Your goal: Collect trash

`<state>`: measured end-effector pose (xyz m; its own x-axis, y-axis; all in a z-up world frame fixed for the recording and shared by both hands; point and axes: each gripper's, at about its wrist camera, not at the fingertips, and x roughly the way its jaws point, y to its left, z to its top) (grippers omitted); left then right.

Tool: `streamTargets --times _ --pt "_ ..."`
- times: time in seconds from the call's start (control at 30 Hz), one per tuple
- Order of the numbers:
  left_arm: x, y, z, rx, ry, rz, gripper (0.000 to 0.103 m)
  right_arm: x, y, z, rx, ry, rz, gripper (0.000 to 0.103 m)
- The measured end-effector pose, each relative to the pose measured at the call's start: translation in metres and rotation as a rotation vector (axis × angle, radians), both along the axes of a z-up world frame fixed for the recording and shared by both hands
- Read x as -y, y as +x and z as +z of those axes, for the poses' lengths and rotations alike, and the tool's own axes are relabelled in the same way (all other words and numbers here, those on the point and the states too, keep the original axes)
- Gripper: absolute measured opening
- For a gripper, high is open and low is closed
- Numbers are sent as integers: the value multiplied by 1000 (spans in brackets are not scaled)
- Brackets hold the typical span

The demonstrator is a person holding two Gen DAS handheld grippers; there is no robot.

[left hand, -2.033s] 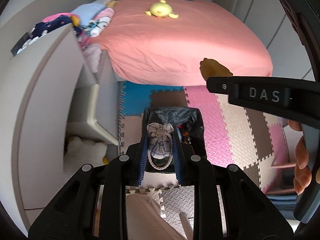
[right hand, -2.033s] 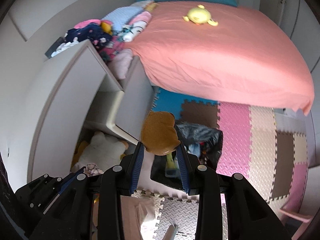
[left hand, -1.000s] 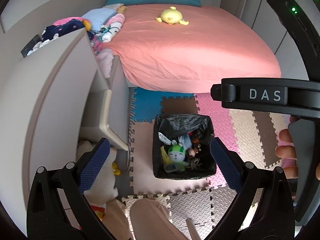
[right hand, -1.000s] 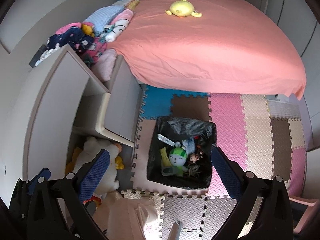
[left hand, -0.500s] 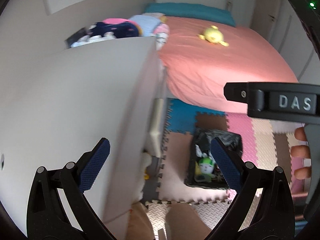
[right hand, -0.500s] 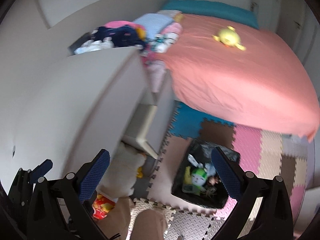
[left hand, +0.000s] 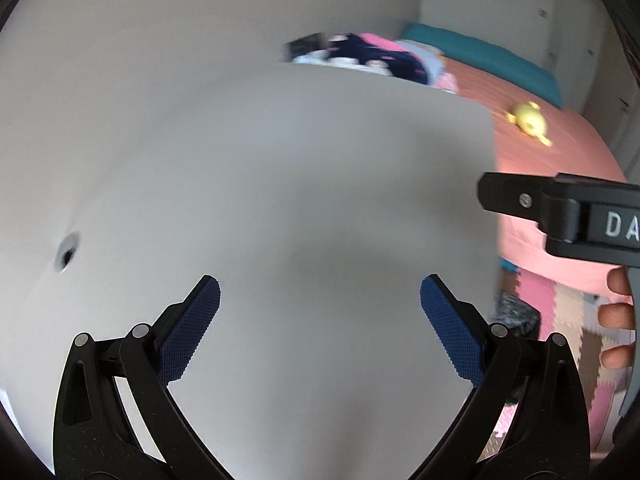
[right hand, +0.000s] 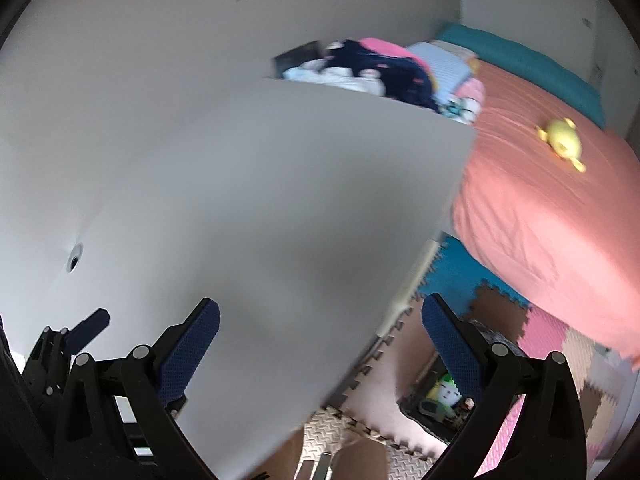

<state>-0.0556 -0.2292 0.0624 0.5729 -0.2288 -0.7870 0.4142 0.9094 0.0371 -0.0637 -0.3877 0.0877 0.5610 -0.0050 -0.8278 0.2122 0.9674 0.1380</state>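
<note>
While both views are blurred, we can see that our left gripper (left hand: 320,304) and our right gripper (right hand: 320,328) each have their two blue-padded fingers spread wide with nothing between them. Straight ahead of both pairs of tongs lies a broad grey desk top (left hand: 280,200), bare and flat, so there is open room between and beyond the fingers. Its right edge runs down just right of our left tongs and slants toward the right finger (right hand: 448,344) of the other pair. One small round hole (right hand: 75,258) sits in the surface, well left of the tongs.

Below and right of that edge, we see the puzzle-mat floor (right hand: 536,332). One black-lined trash bin (right hand: 436,396) stands there, just beside the right tongs' right finger and partly hidden by it, with a green-and-white toy (right hand: 444,392) among its contents. From the left tongs only a dark sliver of the bin shows. Fingers of our right hand (left hand: 616,320) grip the black handle at the far right of that view.

Farther off, beyond the desk's far edge, lies one heap of clothes (right hand: 380,68). Right of it stretches one bed with a pink cover (right hand: 560,208), one yellow plush (right hand: 562,142) on it, and one teal pillow (right hand: 520,60) behind.

Half a second ago the bin stood in plain sight ahead. Now both tongs have swung left over the desk, and they are as wide apart as before.
</note>
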Motion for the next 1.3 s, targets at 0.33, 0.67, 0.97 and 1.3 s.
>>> streamTargets --times 0.33,0.67,0.97,1.3 --pt "-132 15 -13 0 11 218 97 -109 25 -28 3 -23 115 101" --pt "-206 18 -31 -16 -5 306 97 -173 21 -57 -7 -26 135 101" --pt "-236 20 -53 -30 -13 315 97 -208 12 -81 -3 -73 131 101" --pt "-247 28 -60 -64 -19 336 97 -216 13 -87 19 -135 106 101"
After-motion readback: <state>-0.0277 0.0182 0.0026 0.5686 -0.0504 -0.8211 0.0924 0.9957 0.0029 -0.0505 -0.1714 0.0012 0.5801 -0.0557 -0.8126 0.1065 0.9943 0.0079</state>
